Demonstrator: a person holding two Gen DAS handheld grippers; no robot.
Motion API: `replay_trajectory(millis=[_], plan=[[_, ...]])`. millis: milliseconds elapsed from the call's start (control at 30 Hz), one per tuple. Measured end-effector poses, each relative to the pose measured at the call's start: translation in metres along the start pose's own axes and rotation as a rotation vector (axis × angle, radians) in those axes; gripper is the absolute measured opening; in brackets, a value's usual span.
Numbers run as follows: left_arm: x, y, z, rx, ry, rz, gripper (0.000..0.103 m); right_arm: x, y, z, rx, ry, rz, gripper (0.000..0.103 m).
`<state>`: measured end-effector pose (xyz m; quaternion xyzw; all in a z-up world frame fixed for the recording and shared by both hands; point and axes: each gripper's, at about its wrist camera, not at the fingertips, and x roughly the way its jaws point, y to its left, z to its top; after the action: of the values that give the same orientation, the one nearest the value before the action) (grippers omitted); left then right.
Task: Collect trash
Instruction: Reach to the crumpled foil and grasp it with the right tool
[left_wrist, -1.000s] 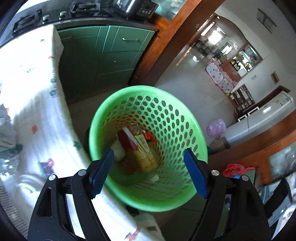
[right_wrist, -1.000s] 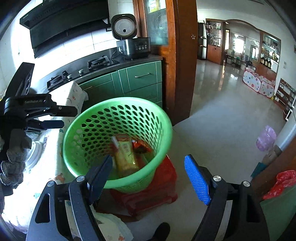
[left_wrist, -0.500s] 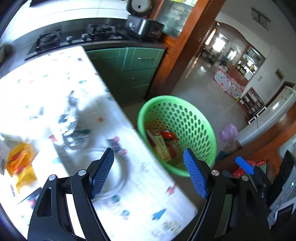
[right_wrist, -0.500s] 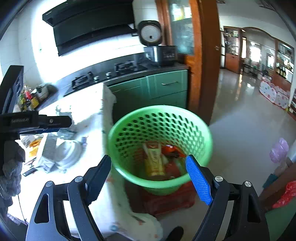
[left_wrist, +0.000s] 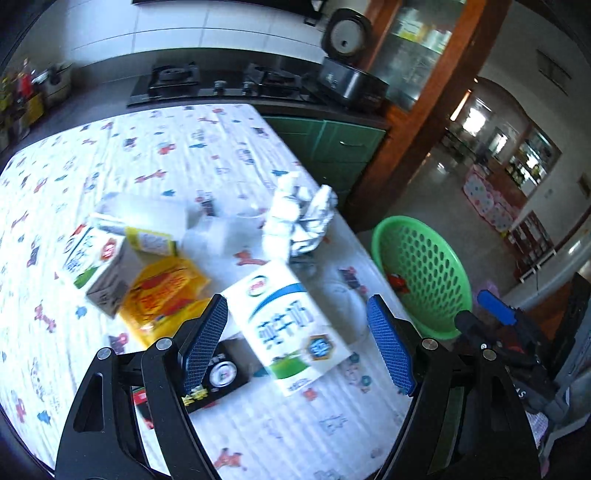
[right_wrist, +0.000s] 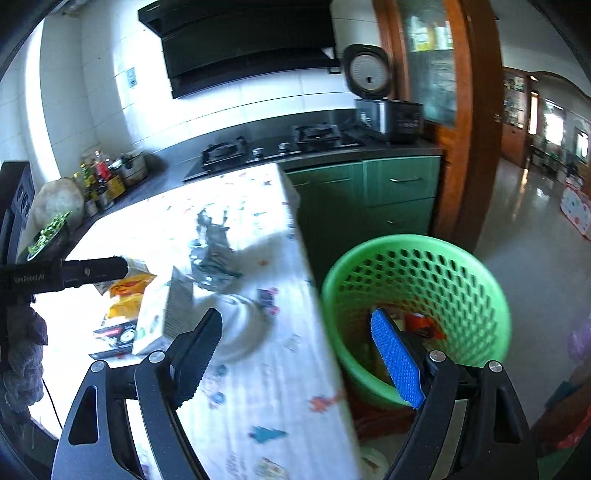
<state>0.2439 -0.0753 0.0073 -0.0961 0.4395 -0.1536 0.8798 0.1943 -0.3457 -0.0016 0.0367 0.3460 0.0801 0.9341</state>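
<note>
Left gripper (left_wrist: 295, 343): jaws spread wide, nothing between the pads, held above a table covered by a printed cloth (left_wrist: 147, 162). A white milk carton (left_wrist: 291, 325) with blue and green print lies on the cloth directly ahead of and below the gap between the fingers. To its left lie a yellow packet (left_wrist: 166, 291), a second milk carton (left_wrist: 96, 266) and a clear bottle with a yellow label (left_wrist: 147, 229); beyond it, crumpled white paper (left_wrist: 299, 218).

Right gripper (right_wrist: 295, 358): jaws likewise apart and empty, straddling the table edge. A green perforated basket (right_wrist: 417, 277) stands on the floor just beside the table, some trash already inside.

Background: black gas hob (right_wrist: 273, 147), green cabinets (right_wrist: 369, 192), rice cooker (right_wrist: 388, 110) with lid raised.
</note>
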Motion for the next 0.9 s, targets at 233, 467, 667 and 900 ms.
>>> replay_trajectory(millis=[233,467,667,900], plan=[[-0.023,0.049,-0.008,-0.058,-0.027,0.043,0.077,0.028,0.030,0.018,-0.020,0.026,0.078,0.080],[-0.038,0.076,-0.021,-0.088,-0.042,0.059,0.077,0.070,0.055,0.039,-0.002,0.071,0.155,0.080],[-0.039,0.090,-0.034,-0.099,-0.027,0.062,0.077,0.112,0.076,0.055,0.016,0.121,0.204,0.080],[-0.033,0.098,-0.044,-0.100,-0.001,0.061,0.077,0.160,0.093,0.060,0.014,0.182,0.196,0.077]])
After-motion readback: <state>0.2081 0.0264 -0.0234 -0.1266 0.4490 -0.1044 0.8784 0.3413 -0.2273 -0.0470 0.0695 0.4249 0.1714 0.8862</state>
